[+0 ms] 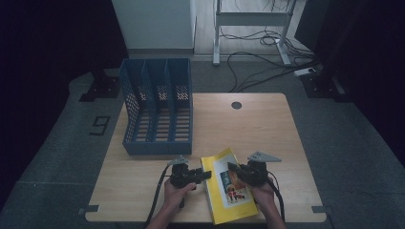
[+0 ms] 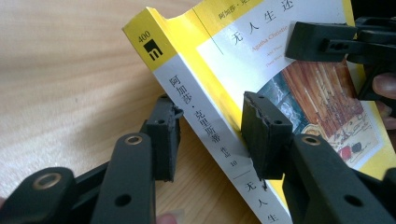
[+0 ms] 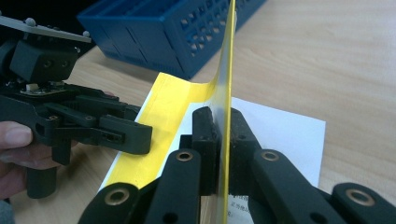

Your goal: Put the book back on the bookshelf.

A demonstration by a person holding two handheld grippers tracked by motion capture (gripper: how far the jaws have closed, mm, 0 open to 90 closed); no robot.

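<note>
A yellow paperback book (image 1: 234, 200) lies near the table's front edge, between my two grippers. My right gripper (image 1: 232, 168) is shut on the front cover (image 3: 226, 56) and holds it raised on edge, so the white first page (image 3: 280, 130) shows. My left gripper (image 1: 206, 175) is at the book's left side, open. One pad (image 2: 163, 140) stands just off the white spine (image 2: 201, 121). The other pad (image 2: 264, 135) rests over the cover's picture. In the left gripper view my right gripper (image 2: 308, 42) lies across the cover's top.
A blue three-slot file holder (image 1: 157, 105) stands at the back left of the wooden table (image 1: 258, 124), just behind the book. A round cable hole (image 1: 236, 105) sits at the table's far edge. Bare wood stretches to the right.
</note>
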